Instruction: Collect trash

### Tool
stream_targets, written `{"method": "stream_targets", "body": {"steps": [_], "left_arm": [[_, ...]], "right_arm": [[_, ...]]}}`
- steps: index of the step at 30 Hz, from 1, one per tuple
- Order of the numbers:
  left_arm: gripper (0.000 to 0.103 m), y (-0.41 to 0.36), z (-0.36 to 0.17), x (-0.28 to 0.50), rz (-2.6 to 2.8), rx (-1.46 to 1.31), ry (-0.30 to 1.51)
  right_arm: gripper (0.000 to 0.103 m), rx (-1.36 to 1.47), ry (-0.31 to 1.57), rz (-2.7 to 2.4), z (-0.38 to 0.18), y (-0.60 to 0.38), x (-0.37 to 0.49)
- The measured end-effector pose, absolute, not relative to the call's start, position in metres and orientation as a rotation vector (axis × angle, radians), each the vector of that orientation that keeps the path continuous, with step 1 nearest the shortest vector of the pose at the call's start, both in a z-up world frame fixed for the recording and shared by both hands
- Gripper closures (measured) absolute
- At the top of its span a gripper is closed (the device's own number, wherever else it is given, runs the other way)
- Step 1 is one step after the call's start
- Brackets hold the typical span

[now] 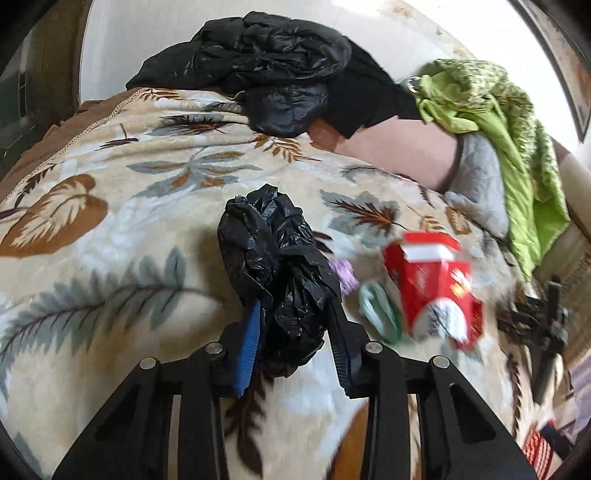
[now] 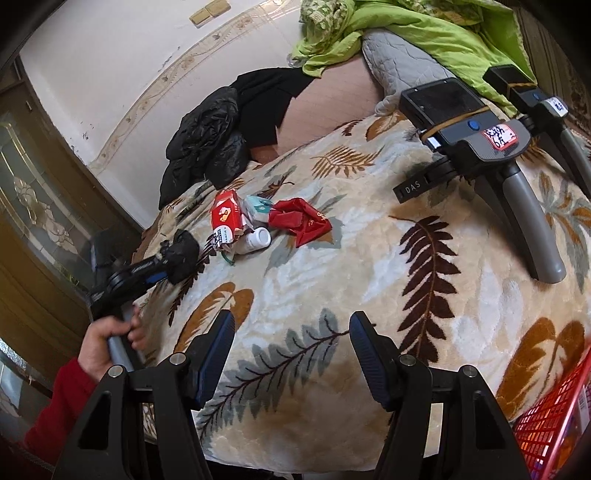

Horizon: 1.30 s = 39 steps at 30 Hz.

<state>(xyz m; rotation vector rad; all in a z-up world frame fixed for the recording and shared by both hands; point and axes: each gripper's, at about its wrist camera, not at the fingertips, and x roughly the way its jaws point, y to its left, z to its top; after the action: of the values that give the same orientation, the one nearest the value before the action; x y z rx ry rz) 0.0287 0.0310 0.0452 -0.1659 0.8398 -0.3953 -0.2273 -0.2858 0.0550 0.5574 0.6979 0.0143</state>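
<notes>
My left gripper (image 1: pixel 295 306) is shut on a crumpled black plastic bag (image 1: pixel 277 266), which bulges up between the blue pads above a leaf-patterned blanket (image 1: pixel 110 258). In the right wrist view the same gripper (image 2: pixel 173 262) holds the bag (image 2: pixel 184 251) at the blanket's left edge, in a hand (image 2: pixel 107 343) with a red sleeve. Just right of it lies a pile of trash: a red carton (image 1: pixel 432 284) (image 2: pixel 225 218), a white bottle (image 2: pixel 256 240), a teal packet (image 2: pixel 258 206) and a crumpled red wrapper (image 2: pixel 303 219). My right gripper (image 2: pixel 291 321) stands open over the blanket, nothing between its fingers.
A black jacket (image 2: pixel 207 140) and a green cloth (image 2: pixel 424 29) over a grey pillow (image 2: pixel 402 70) lie at the far side of the bed. Two spare grippers (image 2: pixel 476 144) rest on the blanket at right. A red mesh basket (image 2: pixel 554 417) sits at the lower right. A wooden door (image 2: pixel 37 184) stands left.
</notes>
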Motion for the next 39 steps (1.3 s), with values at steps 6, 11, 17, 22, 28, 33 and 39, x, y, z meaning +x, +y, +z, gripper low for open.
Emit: {"method": "stream_targets", "body": {"steps": [6, 11, 17, 22, 28, 33, 39], "left_arm": [[0.069, 0.051, 0.057, -0.019, -0.495, -0.201, 0.843], [0.068, 0.052, 0.05, -0.051, -0.585, -0.165, 0.932], [0.043, 0.059, 0.048, -0.067, -0.567, -0.128, 0.949], [0.028, 0.063, 0.059, -0.076, -0.555, -0.107, 0.913], [0.023, 0.052, 0.056, -0.077, -0.518, -0.005, 0.912], [0.022, 0.033, 0.05, -0.064, -0.467, 0.076, 0.922], [0.02, 0.01, 0.038, -0.048, -0.416, 0.086, 0.92]], "right_arm": [[0.034, 0.534, 0.695, 0.007, 0.056, -0.278, -0.227], [0.034, 0.52, 0.7, 0.007, 0.056, -0.272, -0.225], [0.034, 0.5, 0.698, 0.005, 0.057, -0.267, -0.225], [0.034, 0.502, 0.698, 0.0, 0.056, -0.267, -0.226], [0.034, 0.52, 0.7, 0.005, 0.056, -0.271, -0.226], [0.034, 0.52, 0.7, 0.007, 0.056, -0.271, -0.226], [0.034, 0.517, 0.701, 0.007, 0.056, -0.271, -0.226]]}}
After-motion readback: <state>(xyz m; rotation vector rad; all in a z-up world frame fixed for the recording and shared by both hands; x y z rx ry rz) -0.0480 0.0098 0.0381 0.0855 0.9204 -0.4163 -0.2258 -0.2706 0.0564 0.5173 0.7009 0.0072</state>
